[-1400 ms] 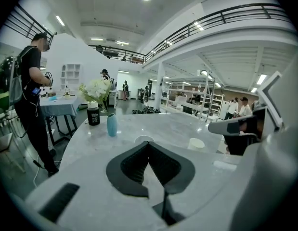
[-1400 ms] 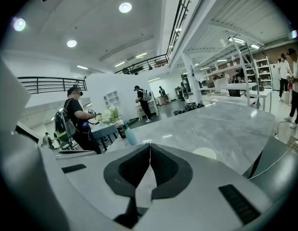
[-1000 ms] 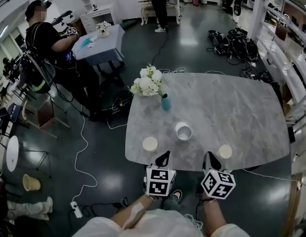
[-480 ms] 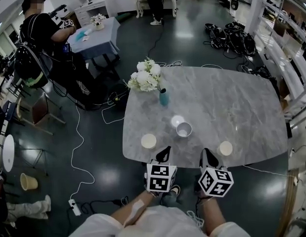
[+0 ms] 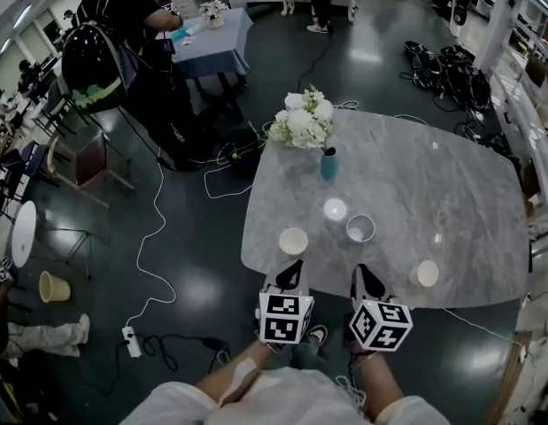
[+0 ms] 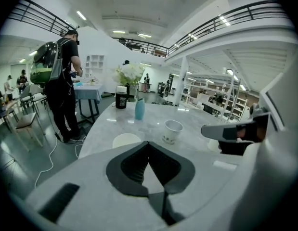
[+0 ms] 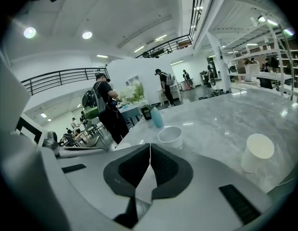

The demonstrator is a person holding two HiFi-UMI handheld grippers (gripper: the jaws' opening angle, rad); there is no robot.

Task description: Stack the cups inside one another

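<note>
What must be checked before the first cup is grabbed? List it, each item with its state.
1. The left gripper is empty: ok, jaws together with nothing between them.
2. The right gripper is empty: ok, jaws together with nothing between them.
3. Jaws open for a grasp: not ok, both are shut.
4. Cups apart on the table: ok; the left cup, middle cup and right cup stand separately, none nested.
5. Mouths up: ok for the middle cup; cannot tell for the other two.
6. The vase is clear of the cups: ok, it stands farther back.
</note>
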